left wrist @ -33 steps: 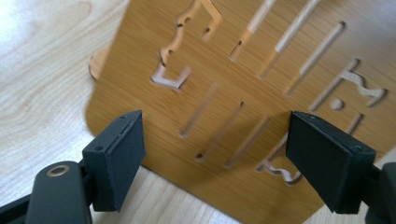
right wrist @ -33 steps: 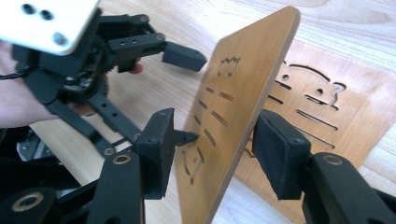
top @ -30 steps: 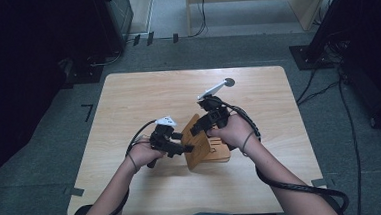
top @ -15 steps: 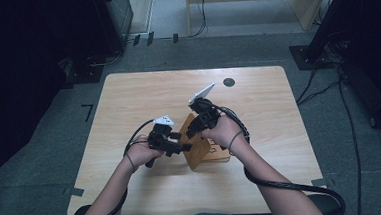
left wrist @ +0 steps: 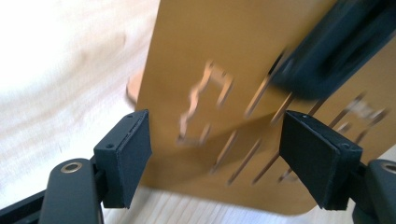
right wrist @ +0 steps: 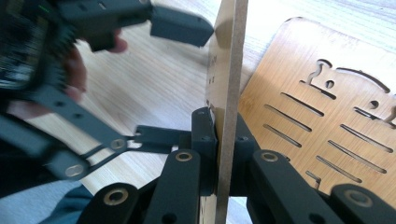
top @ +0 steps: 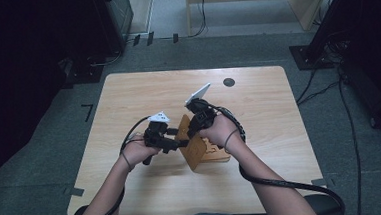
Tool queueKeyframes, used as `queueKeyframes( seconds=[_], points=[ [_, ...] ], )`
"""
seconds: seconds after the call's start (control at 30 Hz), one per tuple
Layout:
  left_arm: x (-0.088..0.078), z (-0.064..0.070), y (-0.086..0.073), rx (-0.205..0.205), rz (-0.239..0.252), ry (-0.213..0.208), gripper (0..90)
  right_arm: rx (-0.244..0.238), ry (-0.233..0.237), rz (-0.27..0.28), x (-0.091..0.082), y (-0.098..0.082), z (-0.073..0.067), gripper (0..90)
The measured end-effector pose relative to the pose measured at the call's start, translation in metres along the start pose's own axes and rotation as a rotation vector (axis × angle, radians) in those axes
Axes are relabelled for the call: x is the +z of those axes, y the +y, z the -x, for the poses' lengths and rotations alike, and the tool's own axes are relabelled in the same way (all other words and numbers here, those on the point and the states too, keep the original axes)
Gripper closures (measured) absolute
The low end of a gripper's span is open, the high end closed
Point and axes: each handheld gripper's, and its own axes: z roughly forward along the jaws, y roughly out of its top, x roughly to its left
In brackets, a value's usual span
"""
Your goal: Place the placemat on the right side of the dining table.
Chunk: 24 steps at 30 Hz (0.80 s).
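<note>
thin slotted panel [top: 193, 146] stands on edge mid-tabletop [top: 258, 98] over a flat one [top: 216, 152]; right gripper [right wrist: 227, 154] jaws clamp its edge, left gripper [left wrist: 233, 154] jaws straddle it, closing, not touching. stiff, light; grip edges

Light wooden table [top: 137, 95], grey carpet floor [top: 45, 146], dark cabinets [top: 39, 41] behind

Upright board [left wrist: 233, 46]: honey-brown wood, pierced with slot rows and a figure cut-out. Flat board [right wrist: 327, 116]: same brown, same slotted pattern. Table [top: 142, 95]: pale wood grain, small dark disc [top: 229, 82] near its far edge. Gripper pads [left wrist: 133, 154]: matt black.
</note>
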Motion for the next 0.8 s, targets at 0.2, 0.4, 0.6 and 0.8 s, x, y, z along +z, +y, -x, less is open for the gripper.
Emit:
queueKeyframes(
  seconds=[0.2,0.4,0.6,0.8],
  points=[
    [-0.001,-0.003,-0.003,0.003,-0.021,0.053,24.2,-0.031,-0.018,-0.015,-0.007,0.003,-0.006,87.5],
    [0.003,-0.004,-0.005,0.007,-0.032,0.088,23.7,-0.076,-0.043,0.018,-0.013,0.005,-0.007,87.5],
    [0.003,-0.007,-0.006,0.007,-0.032,0.099,23.7,-0.070,-0.078,0.024,-0.023,0.007,-0.002,87.5],
    [0.005,-0.008,-0.008,0.005,-0.040,0.109,23.7,-0.084,-0.116,0.038,-0.029,0.005,0.003,87.5]
  ],
)
